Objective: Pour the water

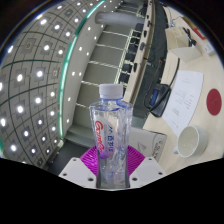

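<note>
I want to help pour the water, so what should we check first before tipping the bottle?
1. Bottle held by the gripper: ok, both fingers press on it.
2. Bottle upright: ok, roughly straight.
3. Water inside: cannot tell, the level is not clear.
4. Cap off: not ok, a white cap sits on top.
5. Cup ready: ok, a white cup stands on the table beyond the fingers.

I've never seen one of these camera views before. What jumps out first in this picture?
A clear plastic water bottle with a red label and pale cap fills the middle, held upright between the gripper's two fingers, whose pink pads press on its sides. Beyond it to the right lies a light table with a white cup near the bottle and a red disc farther off. Behind the bottle on the left spreads a dark ceiling dotted with small lights.
</note>
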Demonstrator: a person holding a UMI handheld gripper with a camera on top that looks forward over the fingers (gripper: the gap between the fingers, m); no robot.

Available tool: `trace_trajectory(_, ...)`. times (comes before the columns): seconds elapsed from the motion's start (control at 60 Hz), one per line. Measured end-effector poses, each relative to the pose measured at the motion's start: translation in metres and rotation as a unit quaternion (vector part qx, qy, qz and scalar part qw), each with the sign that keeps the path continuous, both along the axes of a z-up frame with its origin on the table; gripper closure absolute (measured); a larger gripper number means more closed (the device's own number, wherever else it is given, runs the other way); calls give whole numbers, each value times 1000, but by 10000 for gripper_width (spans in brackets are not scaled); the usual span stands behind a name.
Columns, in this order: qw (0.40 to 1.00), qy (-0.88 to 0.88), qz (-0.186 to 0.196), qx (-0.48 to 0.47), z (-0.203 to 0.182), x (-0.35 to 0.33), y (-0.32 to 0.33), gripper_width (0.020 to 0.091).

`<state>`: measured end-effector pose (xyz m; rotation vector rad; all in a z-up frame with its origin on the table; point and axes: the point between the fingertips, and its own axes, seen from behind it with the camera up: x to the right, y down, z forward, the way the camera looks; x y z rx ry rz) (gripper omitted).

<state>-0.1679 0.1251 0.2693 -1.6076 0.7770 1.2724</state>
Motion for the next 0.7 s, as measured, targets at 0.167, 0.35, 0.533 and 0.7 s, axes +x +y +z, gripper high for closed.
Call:
trace_trajectory(0.167, 981, -179, -43, 61, 38, 73, 9, 777)
trace_trajectory(0.35, 916, -385, -87, 73, 18, 159, 17, 778)
trace_trajectory(0.533, 839, -537, -85, 36, -50, 217, 17, 778)
trace_trajectory(0.7, 812, -580, -66, -1, -121, 242, 10, 778)
